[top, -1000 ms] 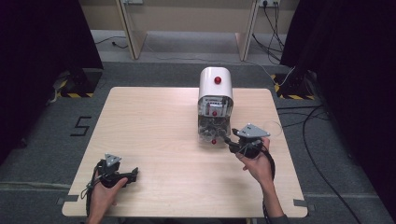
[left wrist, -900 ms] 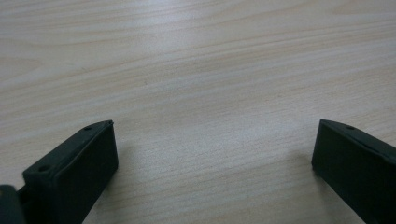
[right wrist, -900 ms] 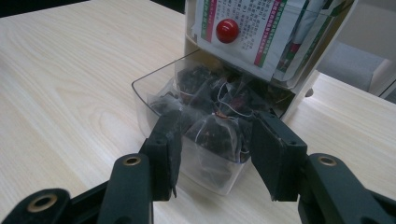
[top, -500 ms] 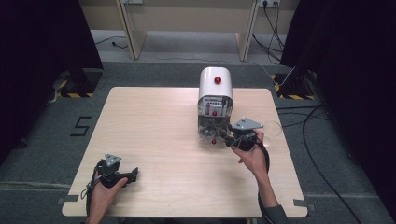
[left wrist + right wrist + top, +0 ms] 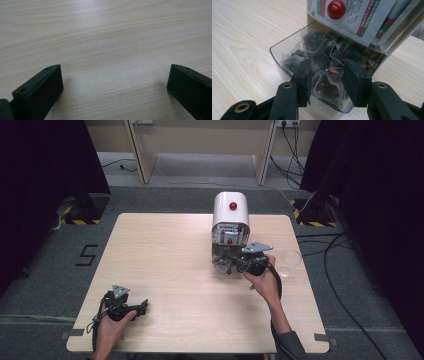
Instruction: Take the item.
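Left claw (image 5: 142, 306) rests wide open at lower left; right claw (image 5: 235, 265), centre-right, has just been closing, half-narrowed.

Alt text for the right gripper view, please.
The right gripper reaches into a clear drawer pulled out from a white dispenser, its jaws either side of a tea bag. A red knob and paper packets sit above.
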`<state>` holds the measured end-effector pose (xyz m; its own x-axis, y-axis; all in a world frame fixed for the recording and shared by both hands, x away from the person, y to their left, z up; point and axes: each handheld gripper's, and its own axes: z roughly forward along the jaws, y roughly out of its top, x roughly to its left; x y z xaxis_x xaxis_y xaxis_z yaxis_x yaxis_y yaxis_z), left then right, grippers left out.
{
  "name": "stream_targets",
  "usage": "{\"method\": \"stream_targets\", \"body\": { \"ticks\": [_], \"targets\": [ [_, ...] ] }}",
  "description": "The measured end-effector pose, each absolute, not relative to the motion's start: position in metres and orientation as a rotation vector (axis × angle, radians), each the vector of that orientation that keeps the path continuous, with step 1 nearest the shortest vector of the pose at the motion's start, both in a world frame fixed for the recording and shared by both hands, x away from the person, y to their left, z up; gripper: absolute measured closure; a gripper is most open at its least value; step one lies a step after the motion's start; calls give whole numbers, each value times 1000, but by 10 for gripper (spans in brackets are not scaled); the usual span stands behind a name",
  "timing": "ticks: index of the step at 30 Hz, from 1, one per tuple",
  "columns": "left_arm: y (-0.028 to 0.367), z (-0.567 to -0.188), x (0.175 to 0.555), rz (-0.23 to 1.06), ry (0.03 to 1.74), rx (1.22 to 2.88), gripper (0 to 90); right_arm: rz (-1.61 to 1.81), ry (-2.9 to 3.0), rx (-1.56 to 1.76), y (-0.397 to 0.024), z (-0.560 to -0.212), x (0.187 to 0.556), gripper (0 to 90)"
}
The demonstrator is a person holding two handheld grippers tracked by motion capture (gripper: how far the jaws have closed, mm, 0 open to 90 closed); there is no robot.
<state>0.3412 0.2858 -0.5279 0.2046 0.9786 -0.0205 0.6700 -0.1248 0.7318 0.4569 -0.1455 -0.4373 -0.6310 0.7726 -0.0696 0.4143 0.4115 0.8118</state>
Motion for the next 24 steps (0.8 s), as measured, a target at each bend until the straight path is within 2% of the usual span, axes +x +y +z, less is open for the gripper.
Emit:
{"method": "stream_targets", "body": {
  "ticks": [10,16,20,24],
  "targets": [
    [286,-528,341,644,1531,1868,0,1070,2260,1062,-144,-445,467,623],
    [286,-528,341,644,1531,1868,0,1058,2283,1100,-145,-449,469,729],
    [286,-528,341,644,1531,1868,0,1075,2290,1086,-146,-449,469,845],
    [286,-528,341,644,1531,1868,0,1093,2292,1048,-146,-444,466,894]
  ]
}}
